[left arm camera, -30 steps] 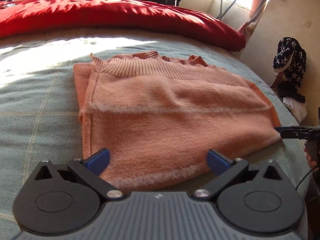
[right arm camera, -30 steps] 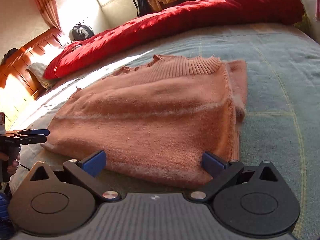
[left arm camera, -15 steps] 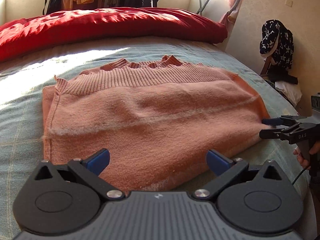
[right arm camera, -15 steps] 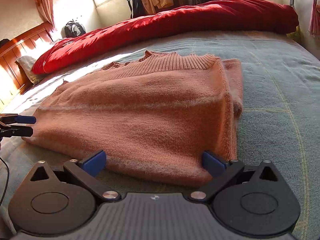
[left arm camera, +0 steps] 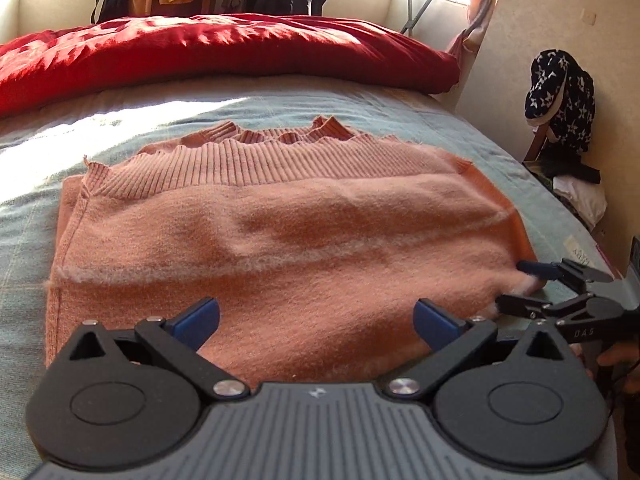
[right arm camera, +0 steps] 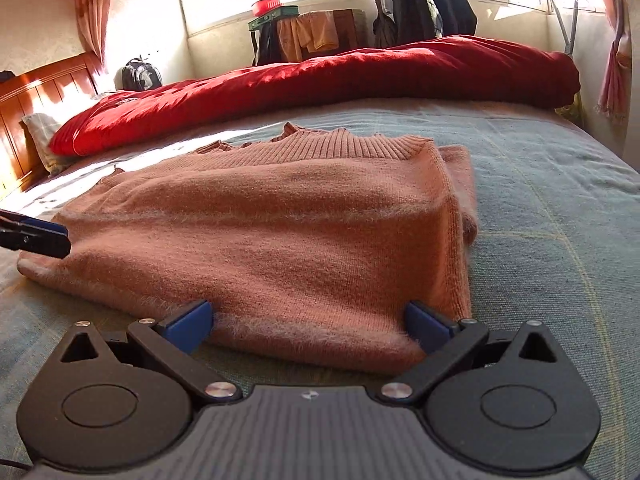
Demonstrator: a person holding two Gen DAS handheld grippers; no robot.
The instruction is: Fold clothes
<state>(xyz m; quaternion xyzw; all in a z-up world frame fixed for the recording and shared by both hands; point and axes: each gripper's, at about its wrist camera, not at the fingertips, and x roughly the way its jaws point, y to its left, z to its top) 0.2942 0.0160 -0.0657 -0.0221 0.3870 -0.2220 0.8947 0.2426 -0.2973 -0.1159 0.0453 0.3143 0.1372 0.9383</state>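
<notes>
- Bed (left arm camera: 280, 104): broad, soft, covered in a grey-blue sheet with faint yellow check lines; likely to give under pressure, so a low scoop could pinch sheet together with knit.
- Red duvet (left arm camera: 224, 48): bulky, crumpled, heaped along the far side, well apart from the work.
- Sweater (left arm camera: 280, 240): salmon-pink, fuzzy knit, ribbed band with a wavy edge at the far end, pale fluffy stripe across the middle; lying part-folded in the middle of the bed, layers stacked, one narrower layer showing at the side.
- Risk with that fabric: thick, springy, several layers deep; easy to catch only the top layer and pull the stack askew, or to let the fold slump if the two corners rise unevenly.
- Left tool (left arm camera: 316, 316): spread wide, gripping nothing, blue pads hovering over the near edge of the knit.
- Right tool (right arm camera: 308, 320): also spread wide and empty, pads either side of the near corner, low by the hem; seen from the left view parted at the sweater's other corner.
- Loose fibres at the hem: prone to snagging on the pad edges.
</notes>
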